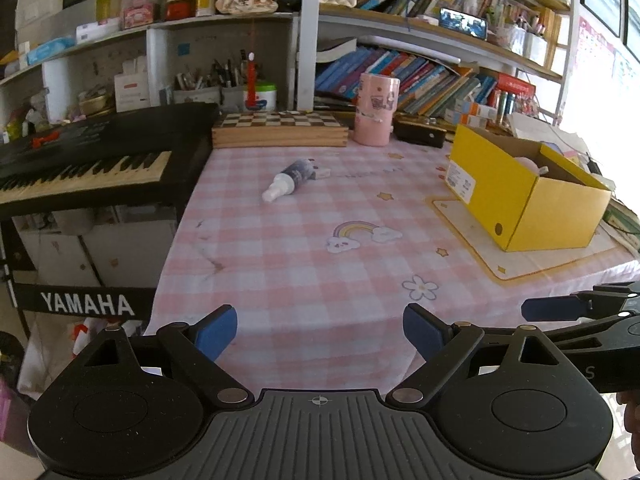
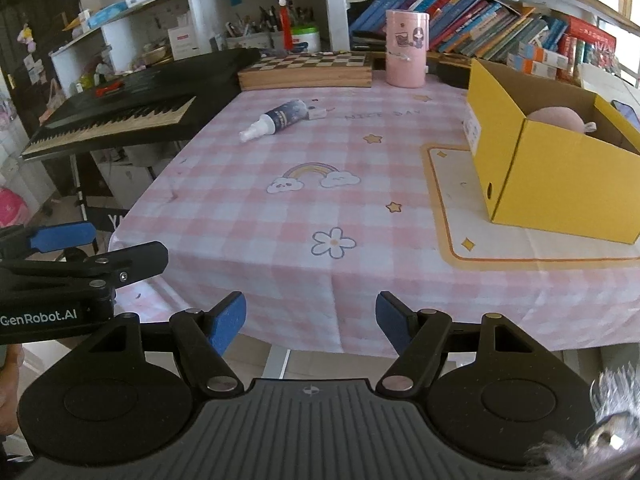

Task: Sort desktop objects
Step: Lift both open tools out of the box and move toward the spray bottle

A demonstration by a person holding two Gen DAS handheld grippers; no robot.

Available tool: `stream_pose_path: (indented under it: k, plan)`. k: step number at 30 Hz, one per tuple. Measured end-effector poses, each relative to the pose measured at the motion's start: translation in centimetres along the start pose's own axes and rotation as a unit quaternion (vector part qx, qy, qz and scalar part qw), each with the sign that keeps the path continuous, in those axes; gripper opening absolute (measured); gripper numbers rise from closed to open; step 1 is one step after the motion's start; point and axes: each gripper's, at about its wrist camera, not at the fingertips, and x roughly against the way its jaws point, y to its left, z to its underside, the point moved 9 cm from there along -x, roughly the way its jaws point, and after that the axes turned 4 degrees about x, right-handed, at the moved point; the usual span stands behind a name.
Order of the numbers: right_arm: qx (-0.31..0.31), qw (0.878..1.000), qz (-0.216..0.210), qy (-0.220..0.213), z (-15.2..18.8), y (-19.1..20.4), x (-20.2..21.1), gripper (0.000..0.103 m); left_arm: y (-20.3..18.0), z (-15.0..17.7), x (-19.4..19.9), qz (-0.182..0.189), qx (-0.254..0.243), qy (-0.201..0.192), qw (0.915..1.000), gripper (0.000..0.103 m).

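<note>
Left tongs point(image 1: 320, 330) apart and empty, right tongs point(image 2: 311, 320) apart and empty, both at surface point(image 2: 360, 220) near edge, spray bottle point(image 2: 276, 119) lying toward far left corner, yellow box point(image 2: 560, 184) at right edge holding pink item point(image 2: 558, 118).

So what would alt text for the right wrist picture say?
An open, empty two-finger tool hovers at the near edge of a pink checked tablecloth. Farther off, a small spray bottle lies on its side, and an open yellow box sits right.
</note>
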Motion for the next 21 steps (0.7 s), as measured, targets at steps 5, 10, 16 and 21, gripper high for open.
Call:
stream_pose_path:
  k: [5,10,16,21]
  plan:
    - [0.005,1.0,-0.006,0.0,-0.5,0.0,-0.7,0.07,0.2,-0.4,-0.5,-0.007,0.005,-0.001,1.0,0.092]
    - [0.009,1.0,-0.007,0.0,-1.3,-0.6,-1.6,0.07,0.1,-1.0,-1.9,-0.009,0.008,0.003,0.9999,0.092]
    - [0.005,1.0,-0.007,0.006,-2.7,-2.0,-3.1,0.07,-0.4,-2.0,-3.8,-0.01,0.005,0.009,0.9999,0.092]
    - [0.012,1.0,-0.011,0.012,-4.2,-3.0,-4.8,0.07,-0.2,-2.8,-5.6,-0.016,0.016,0.015,0.9996,0.092]
